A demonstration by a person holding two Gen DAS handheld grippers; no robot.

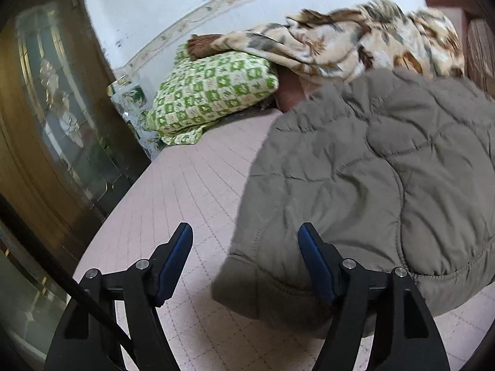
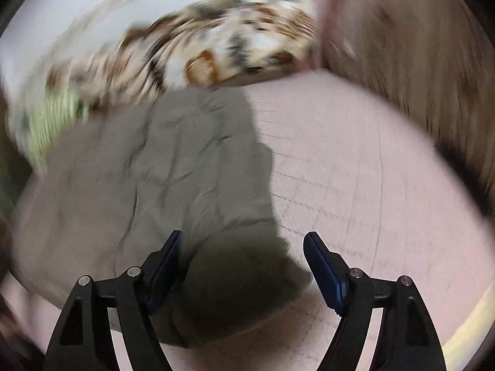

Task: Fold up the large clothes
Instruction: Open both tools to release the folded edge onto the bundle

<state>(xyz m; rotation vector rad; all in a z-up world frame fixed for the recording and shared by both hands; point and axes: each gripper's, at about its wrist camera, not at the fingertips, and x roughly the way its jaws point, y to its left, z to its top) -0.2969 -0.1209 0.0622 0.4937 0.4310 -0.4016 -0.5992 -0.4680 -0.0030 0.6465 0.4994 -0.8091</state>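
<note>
Our left gripper stands spread, nothing between its 2 blue pads, and the near-left corner of the quilted grey-brown jacket lies just under and ahead of its right finger. Our right gripper is spread as well, with the jacket's near-right corner bunched low between its fingers but not pinched; that view is smeared, so we cannot tell whether a pad brushes the cloth. We judge that both jaws hang wide over the 2 near corners so each can take one end of the same hem and lift the fold evenly.

Beyond the fingers the 1 jacket lies flat on the pink checked bed cover, spread out so it can be doubled over. Farther ahead and to the left of our left gripper sits 1 green-and-white pillow, and straight beyond the jacket lies 1 leaf-patterned blanket, heaped against the wall, presumably pushed clear of the folding space.
</note>
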